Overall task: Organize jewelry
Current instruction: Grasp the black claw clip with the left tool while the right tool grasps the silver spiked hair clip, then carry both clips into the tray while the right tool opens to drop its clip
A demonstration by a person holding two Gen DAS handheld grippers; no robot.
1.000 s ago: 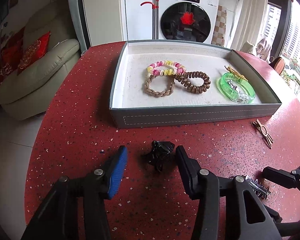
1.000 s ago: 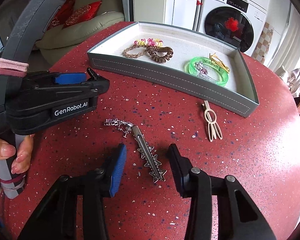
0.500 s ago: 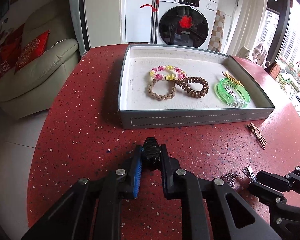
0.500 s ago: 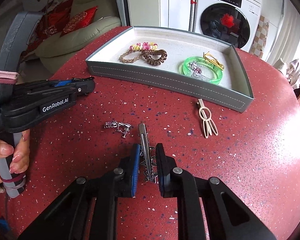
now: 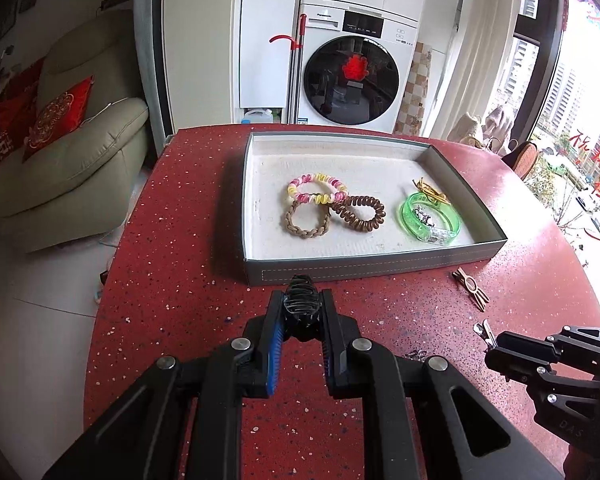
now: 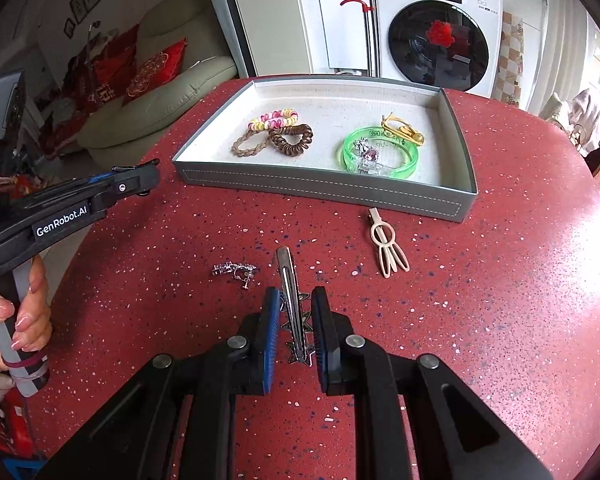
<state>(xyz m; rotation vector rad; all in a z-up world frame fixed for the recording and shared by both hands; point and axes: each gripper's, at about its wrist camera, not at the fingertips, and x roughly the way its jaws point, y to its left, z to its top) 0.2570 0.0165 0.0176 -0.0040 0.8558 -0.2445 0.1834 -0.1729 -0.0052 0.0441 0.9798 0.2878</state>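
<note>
The left gripper (image 5: 301, 316) is pinching a small black claw clip (image 5: 301, 305), glossy ribbed plastic, right between its pads. Just ahead of it sits the grey tray (image 5: 364, 270) with stitched edges and a pale fuzzy lining. The right gripper (image 6: 295, 320) is clamped on a long silver hair clip (image 6: 293, 300), flat shiny metal with spiky star shapes down its sides, tip poking forward past the fingers. A little sparkly silver earring (image 6: 236, 271) lies off to its left on the speckled red table (image 6: 480, 300), a beige cutout clip (image 6: 387, 246) ahead to its right.
</note>
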